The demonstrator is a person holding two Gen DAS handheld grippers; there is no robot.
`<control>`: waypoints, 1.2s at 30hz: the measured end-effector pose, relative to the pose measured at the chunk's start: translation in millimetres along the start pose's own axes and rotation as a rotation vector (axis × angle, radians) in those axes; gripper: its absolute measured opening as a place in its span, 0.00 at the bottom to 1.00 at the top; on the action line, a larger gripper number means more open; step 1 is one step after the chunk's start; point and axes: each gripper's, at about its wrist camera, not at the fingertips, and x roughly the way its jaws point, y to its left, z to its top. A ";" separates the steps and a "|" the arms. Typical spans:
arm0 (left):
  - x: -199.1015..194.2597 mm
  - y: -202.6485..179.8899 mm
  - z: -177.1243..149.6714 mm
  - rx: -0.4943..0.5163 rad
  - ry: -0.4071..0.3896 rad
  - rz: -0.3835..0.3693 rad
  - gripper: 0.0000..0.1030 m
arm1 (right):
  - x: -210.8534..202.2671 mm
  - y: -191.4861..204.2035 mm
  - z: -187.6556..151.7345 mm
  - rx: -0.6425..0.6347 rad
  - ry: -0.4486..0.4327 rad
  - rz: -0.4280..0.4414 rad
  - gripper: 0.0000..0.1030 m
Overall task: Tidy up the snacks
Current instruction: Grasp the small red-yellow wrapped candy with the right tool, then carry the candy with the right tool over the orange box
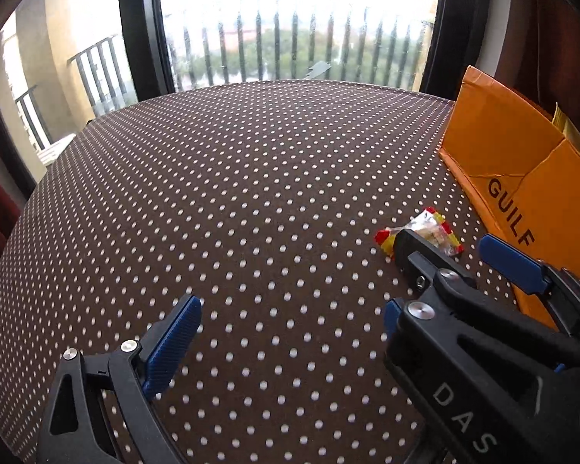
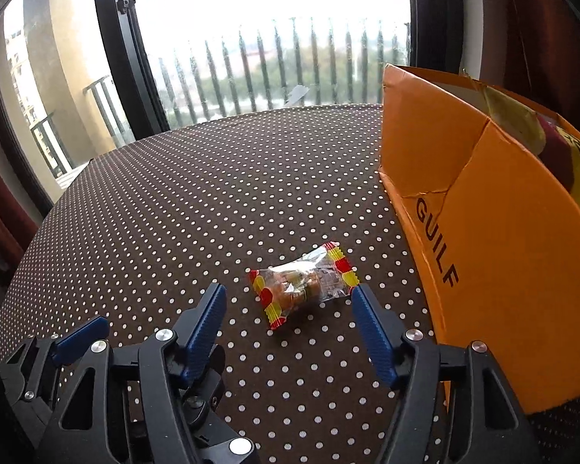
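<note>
A small clear snack packet (image 2: 303, 282) with red and yellow ends lies on the dotted brown tablecloth (image 2: 212, 193), just left of an orange cardboard box (image 2: 502, 232) marked GUILF. My right gripper (image 2: 288, 290) is open and hangs low over the cloth. The packet lies at its fingertips, and neither pad presses on it. The left wrist view shows the same packet (image 1: 429, 228) partly hidden behind the right gripper (image 1: 444, 239). My left gripper (image 1: 290, 305) stands open over bare cloth with nothing between its fingers. One of its blue fingers (image 2: 81, 336) shows at the lower left.
The orange box (image 1: 522, 162) stands open-topped at the table's right side with a yellow and red bag (image 2: 553, 143) inside it. The round table's far edge runs along a window (image 2: 270, 58) with a balcony railing outside. Dark red curtains hang at both sides.
</note>
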 end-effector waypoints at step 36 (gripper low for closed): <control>5.8 -8.1 -21.1 -0.003 0.011 -0.028 0.94 | 17.4 -13.7 -7.8 -0.007 0.077 0.025 0.44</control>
